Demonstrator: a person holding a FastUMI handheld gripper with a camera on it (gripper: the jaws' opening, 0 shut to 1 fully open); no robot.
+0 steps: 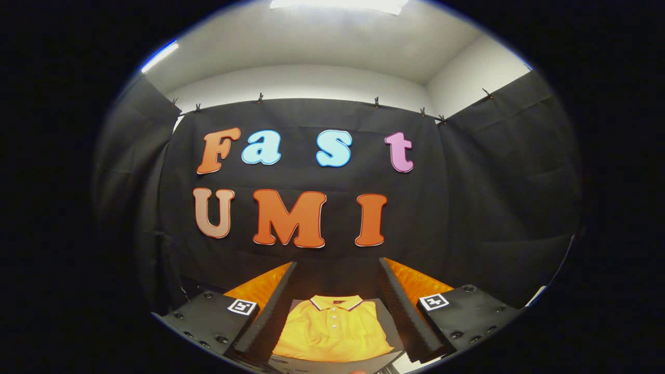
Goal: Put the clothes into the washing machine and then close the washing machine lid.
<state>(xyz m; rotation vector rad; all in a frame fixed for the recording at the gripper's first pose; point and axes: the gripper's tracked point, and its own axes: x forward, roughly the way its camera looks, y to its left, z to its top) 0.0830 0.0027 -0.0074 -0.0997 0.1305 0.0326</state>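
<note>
From my gripper (337,270) view, the 2 fingers (273,306) stand spread wide apart, grasping nothing. Between them, lower down, a yellow polo (332,330) lies flat and folded on a dark board (390,332), collar toward the black cloth wall (467,208). Beyond the fingers that cloth hangs clipped along a line, with white room walls (311,83) and a lit ceiling (337,31) above.

No words or numbers can be read here. Two small black-and-white square tags (242,306) sit on the gripper (337,263). Its fingers stand wide apart, with the yellow shirt (332,332) between them.
</note>
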